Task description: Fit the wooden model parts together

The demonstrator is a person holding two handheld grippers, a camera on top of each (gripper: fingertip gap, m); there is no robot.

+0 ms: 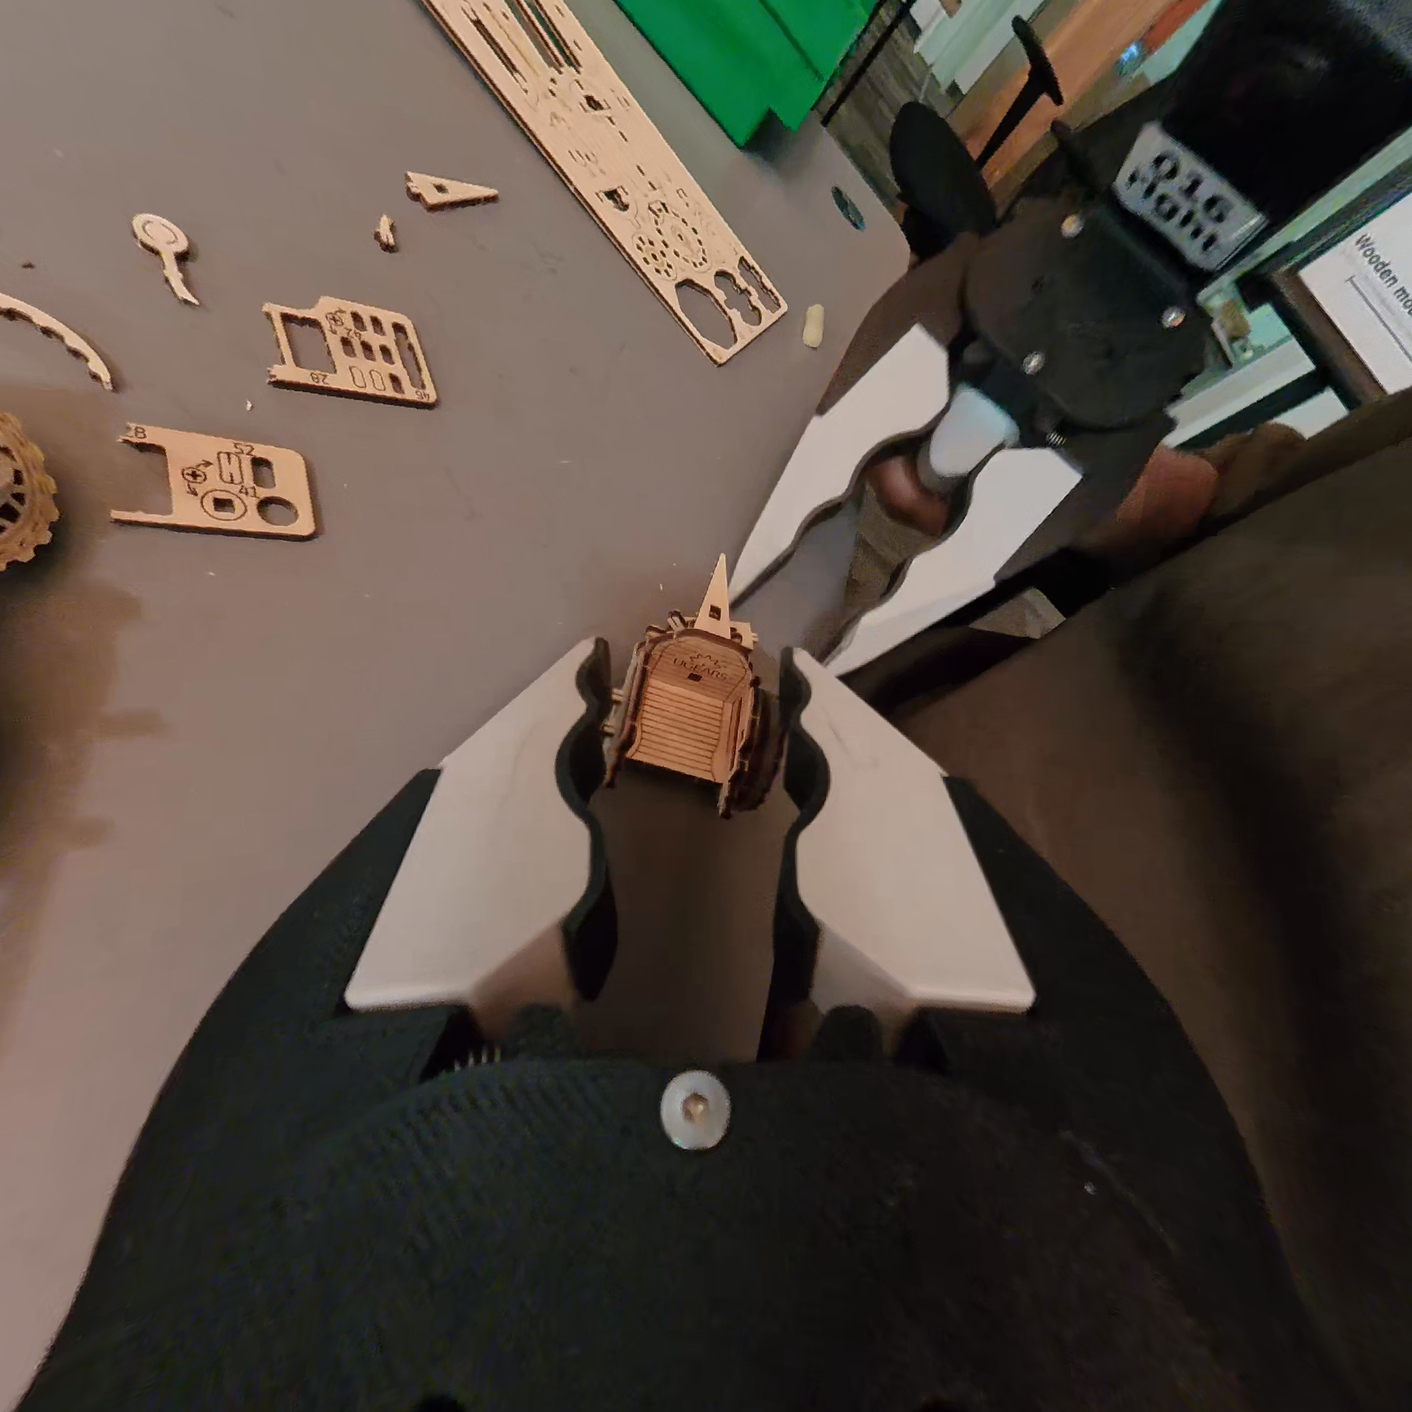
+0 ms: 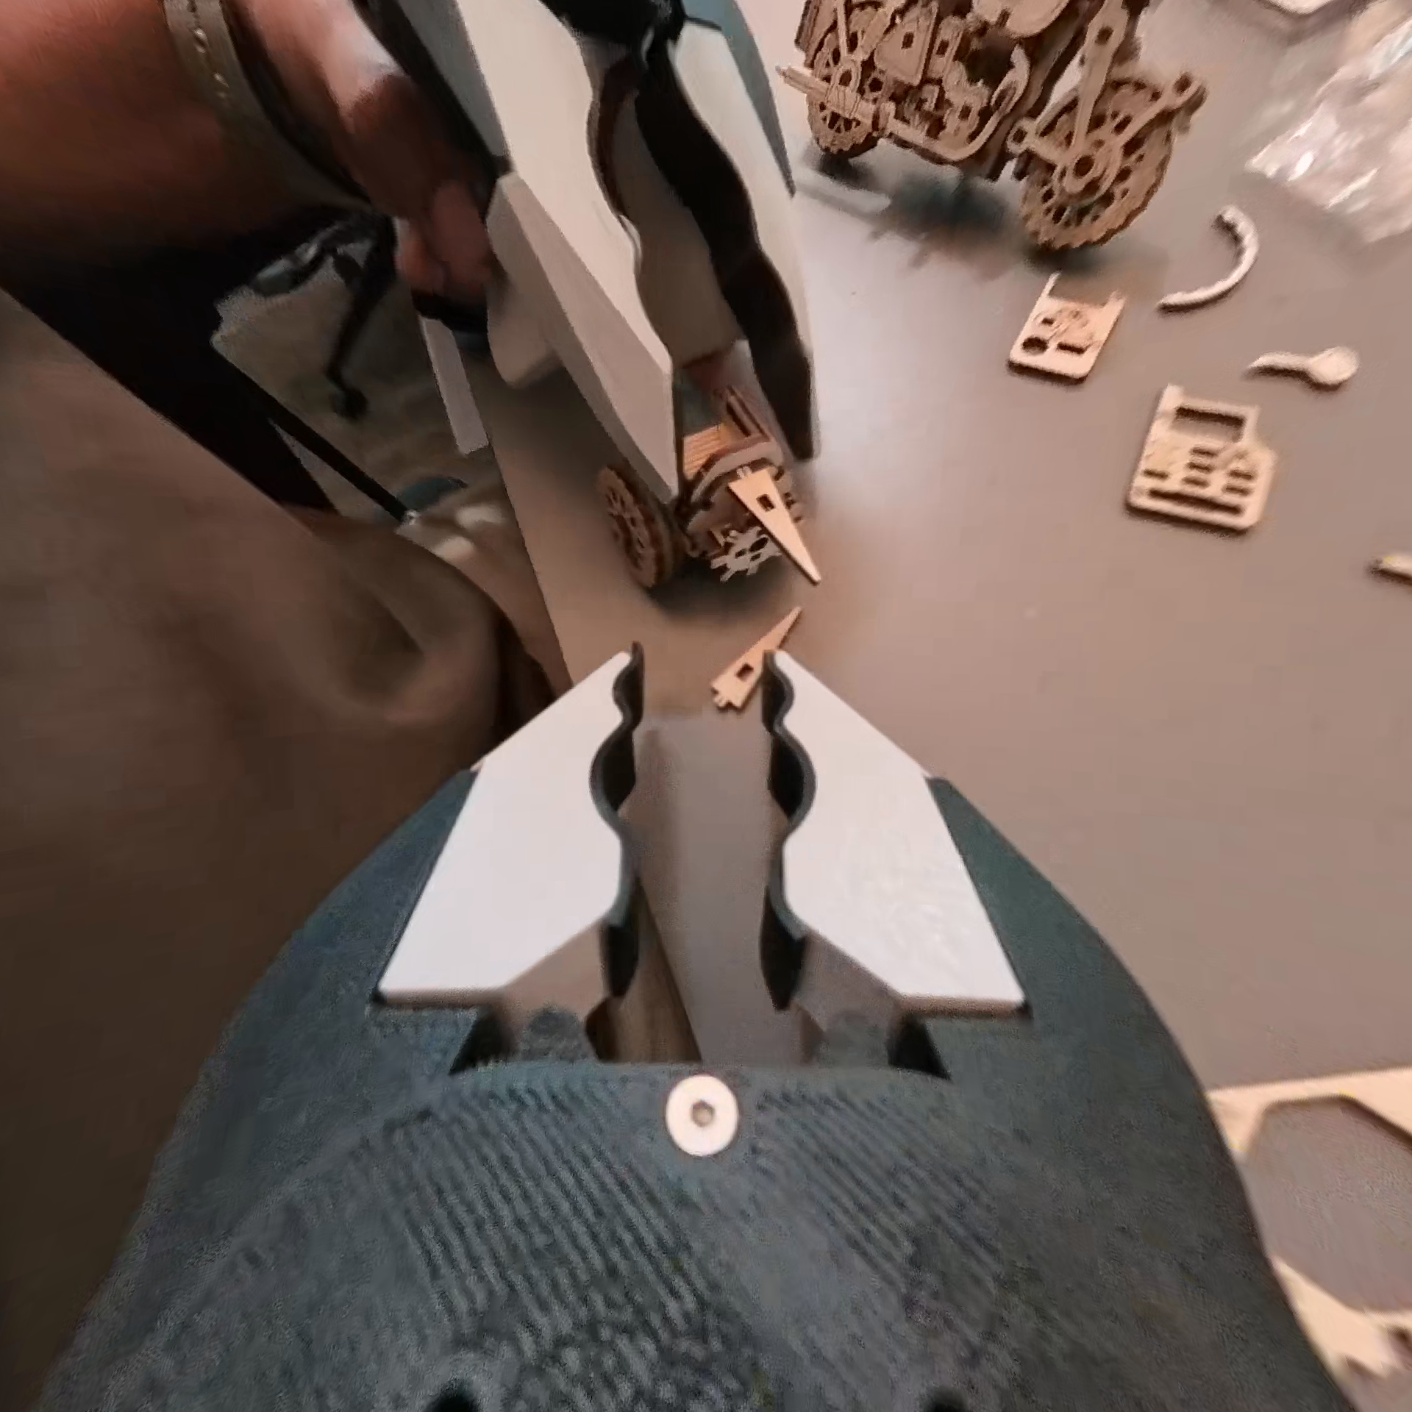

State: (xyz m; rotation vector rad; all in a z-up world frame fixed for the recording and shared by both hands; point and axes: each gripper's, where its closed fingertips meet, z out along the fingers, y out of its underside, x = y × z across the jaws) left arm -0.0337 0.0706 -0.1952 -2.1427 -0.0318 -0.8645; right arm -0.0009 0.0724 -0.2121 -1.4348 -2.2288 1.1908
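My left gripper [image 1: 691,676] is shut on a small wooden wheeled model [image 1: 688,718] and holds it on the grey table [image 1: 458,688] near its edge. A pointed wooden piece [image 1: 717,600] sticks out of the model's far end. In the right wrist view the left gripper [image 2: 730,458] grips the same model [image 2: 714,497], whose spoked wheel [image 2: 634,523] rests on the table. My right gripper [image 2: 703,665] is open just short of the model. A loose pointed wooden piece [image 2: 752,661] lies by its right fingertip. The right gripper [image 1: 810,611] also shows in the left wrist view.
A finished wooden motorcycle [image 2: 993,114] stands further back. Punched-out wooden sheets [image 1: 221,489] [image 1: 351,351], a long sheet [image 1: 611,168], a curved strip [image 1: 61,336] and small offcuts [image 1: 451,191] lie scattered. A green box [image 1: 741,53] sits at the far edge. A person's lap [image 1: 1146,840] borders the table. The gap from one gripper's tips to the other's is roughly 4 centimeters. My left tips are roughly 11 centimeters from the finished wooden motorcycle [image 2: 993,114].
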